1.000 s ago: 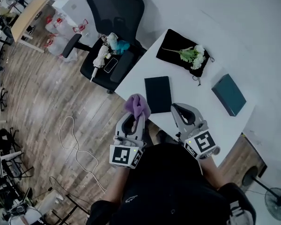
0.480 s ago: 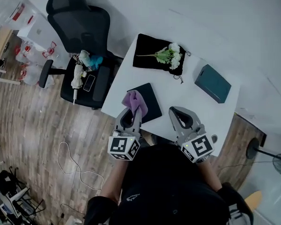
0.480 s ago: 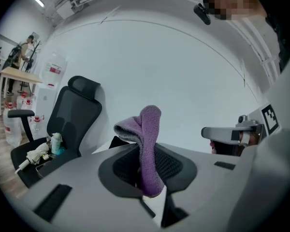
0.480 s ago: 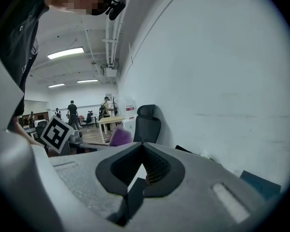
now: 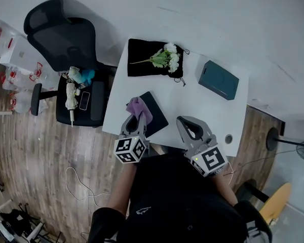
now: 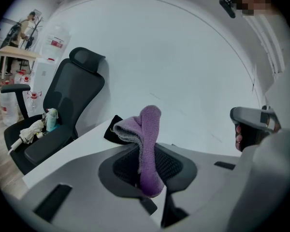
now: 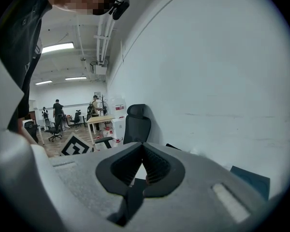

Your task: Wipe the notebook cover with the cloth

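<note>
Left claw (image 5: 137,120): we see it clamped on the purple cloth (image 5: 140,107), which sticks up past its tips.
Cloth: over the notebook's left end; we cannot tell whether it touches the cover.
Notebook (image 5: 157,113): black, lying flat at the worktop's (image 5: 202,108) front left edge.
Right claw (image 5: 186,121): closed on nothing, just right of the notebook at the front edge.
</note>
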The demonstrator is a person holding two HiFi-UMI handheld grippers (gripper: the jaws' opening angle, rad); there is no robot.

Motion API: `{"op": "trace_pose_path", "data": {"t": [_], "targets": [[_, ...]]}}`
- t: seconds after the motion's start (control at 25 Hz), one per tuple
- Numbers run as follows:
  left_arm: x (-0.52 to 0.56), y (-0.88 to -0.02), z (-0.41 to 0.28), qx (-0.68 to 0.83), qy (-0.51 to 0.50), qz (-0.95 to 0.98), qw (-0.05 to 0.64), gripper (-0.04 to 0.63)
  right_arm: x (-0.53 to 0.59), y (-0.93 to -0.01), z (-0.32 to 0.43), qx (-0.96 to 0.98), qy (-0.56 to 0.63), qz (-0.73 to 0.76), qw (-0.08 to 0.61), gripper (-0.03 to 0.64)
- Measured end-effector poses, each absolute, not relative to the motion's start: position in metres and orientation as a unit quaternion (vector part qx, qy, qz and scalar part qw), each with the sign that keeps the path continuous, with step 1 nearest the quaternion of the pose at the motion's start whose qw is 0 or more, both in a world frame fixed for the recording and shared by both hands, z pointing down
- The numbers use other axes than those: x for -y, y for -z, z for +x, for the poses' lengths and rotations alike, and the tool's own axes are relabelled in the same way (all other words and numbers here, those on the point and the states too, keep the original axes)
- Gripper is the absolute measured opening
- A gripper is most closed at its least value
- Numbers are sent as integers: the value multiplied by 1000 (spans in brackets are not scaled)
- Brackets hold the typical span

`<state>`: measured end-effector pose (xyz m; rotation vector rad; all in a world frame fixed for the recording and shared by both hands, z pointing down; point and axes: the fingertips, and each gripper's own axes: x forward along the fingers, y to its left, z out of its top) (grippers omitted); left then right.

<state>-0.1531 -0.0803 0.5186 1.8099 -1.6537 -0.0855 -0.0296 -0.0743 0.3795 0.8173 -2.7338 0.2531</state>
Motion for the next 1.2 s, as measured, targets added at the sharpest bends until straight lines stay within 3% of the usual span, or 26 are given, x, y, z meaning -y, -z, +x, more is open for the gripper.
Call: {"op": "trace_pose_path", "data": {"t": [1.2], "targets": [[165, -657, -153, 560, -52, 652, 508, 71, 87, -397, -13, 875, -133, 437, 159, 5]]}}
